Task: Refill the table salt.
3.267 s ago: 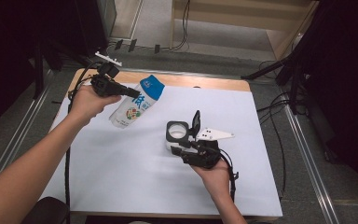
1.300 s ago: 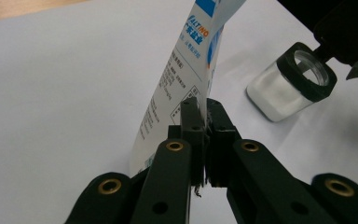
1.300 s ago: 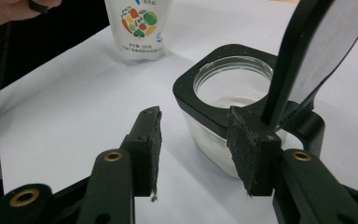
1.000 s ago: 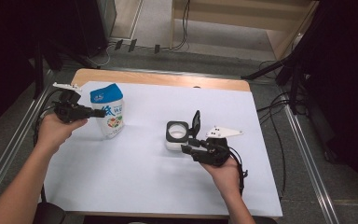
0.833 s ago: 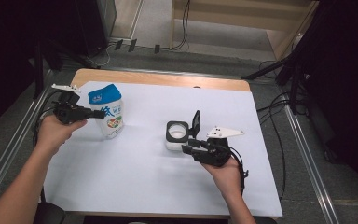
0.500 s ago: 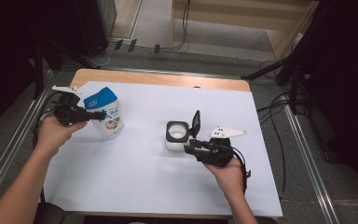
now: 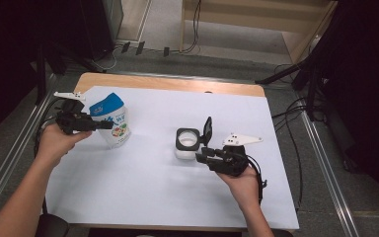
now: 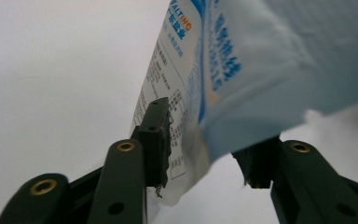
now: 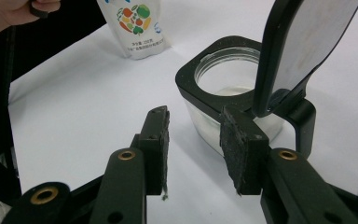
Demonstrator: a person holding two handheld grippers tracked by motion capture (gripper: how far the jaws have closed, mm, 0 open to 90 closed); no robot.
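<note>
Pouch upright on the white sheet, at the left of the desk, blue at the top and white below with a fruit-and-vegetable print. Leaning a little at the blue top, base on the sheet.

Around the pouch's upper part, the left tool, coming in level from the left. Jaws just been opening, now moderately wide, with the pouch between them. Seen in the left gripper view: one pad right against the printed white side, the other pad clear of the blue fold, with a gap showing. No squeeze on the pouch. Behind the tool, the left hand, at the sheet's left edge.

Well apart to the right, near the sheet's middle: a small clear jar with a black square collar, standing upright. Black flip lid swung open, standing up from the hinge at the jar's right side. Something white in the bottom of the jar.

Just beside the jar, at its near right corner, the right tool, lying low and pointing left. Jaws moderately apart, nothing between the pads; the pad nearer the hinge close to the jar's wall, contact impossible to tell. Behind it, the right hand, reaching up from the near edge.
</note>
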